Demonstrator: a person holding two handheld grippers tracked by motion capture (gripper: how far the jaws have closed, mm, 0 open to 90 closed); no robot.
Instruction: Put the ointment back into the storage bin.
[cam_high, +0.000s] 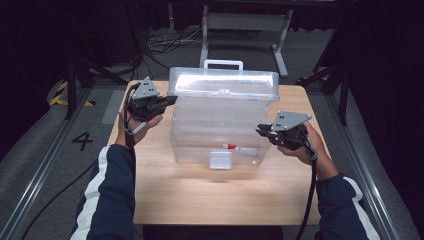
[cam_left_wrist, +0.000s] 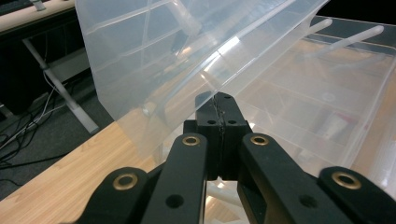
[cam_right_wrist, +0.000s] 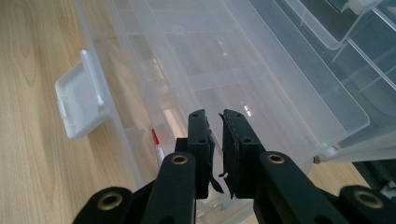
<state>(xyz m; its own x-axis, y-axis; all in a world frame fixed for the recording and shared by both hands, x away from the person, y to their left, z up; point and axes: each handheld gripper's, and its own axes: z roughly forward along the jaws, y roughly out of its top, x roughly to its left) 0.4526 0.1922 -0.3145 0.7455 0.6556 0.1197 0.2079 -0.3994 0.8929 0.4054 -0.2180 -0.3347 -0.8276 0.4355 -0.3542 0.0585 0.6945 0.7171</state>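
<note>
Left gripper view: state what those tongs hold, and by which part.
The left tongs, shut, pinch the edge of the clear box's raised lid. The right tongs hold nothing.

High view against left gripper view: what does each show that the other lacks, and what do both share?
High view alone: the white handle on the raised lid, the front latch, a red-capped tube inside the box, and the right gripper. Left gripper view alone: the left gripper with jaws closed together at the lid's lower edge. Both: clear lid, open box, wooden table.
</note>
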